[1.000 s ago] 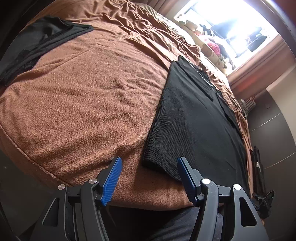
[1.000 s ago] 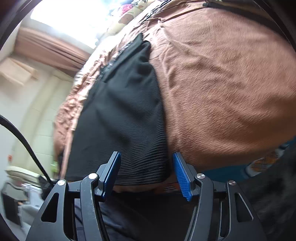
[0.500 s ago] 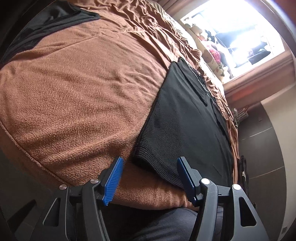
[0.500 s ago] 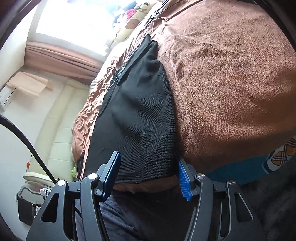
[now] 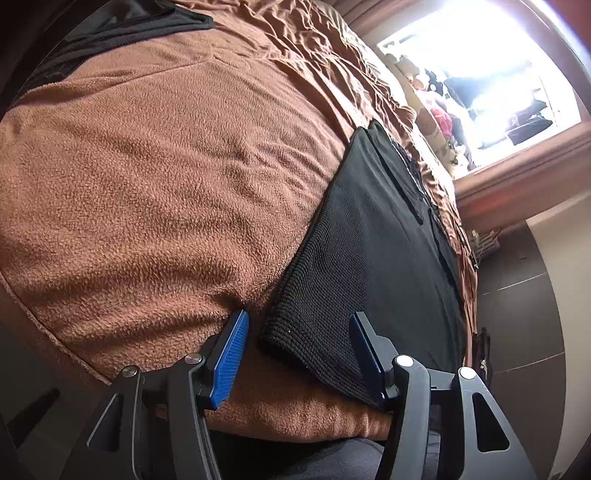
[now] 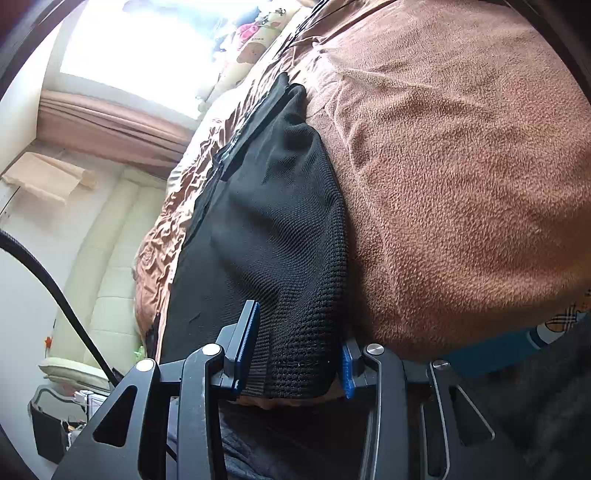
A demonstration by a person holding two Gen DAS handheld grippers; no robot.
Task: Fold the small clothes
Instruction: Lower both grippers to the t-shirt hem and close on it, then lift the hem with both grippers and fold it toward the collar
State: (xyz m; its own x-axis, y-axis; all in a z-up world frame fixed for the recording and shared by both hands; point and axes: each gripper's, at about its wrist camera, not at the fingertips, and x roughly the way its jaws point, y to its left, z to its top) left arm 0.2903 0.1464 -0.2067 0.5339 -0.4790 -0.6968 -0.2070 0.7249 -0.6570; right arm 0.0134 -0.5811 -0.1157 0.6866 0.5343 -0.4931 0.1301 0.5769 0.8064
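Note:
A black knit garment (image 5: 373, 251) lies flat on the brown fleece blanket (image 5: 155, 177), its ribbed hem toward me. My left gripper (image 5: 295, 350) is open, its blue pads on either side of the hem's left corner. In the right wrist view my right gripper (image 6: 295, 354) is partly closed around the garment's (image 6: 273, 221) right hem corner. The corner sits between the pads and the cloth bunches up there. The right pad is half hidden under the cloth.
Another dark garment (image 5: 110, 33) lies at the blanket's far left corner. Stuffed toys (image 5: 432, 110) sit by the bright window. A cream sofa (image 6: 107, 266) and a black bin (image 6: 48, 424) stand beside the bed. The bed's front edge is just under both grippers.
Both grippers moved forward onto the hem corners. The right gripper's jaws narrowed around its corner and the cloth there rose into a fold. The left stayed open.

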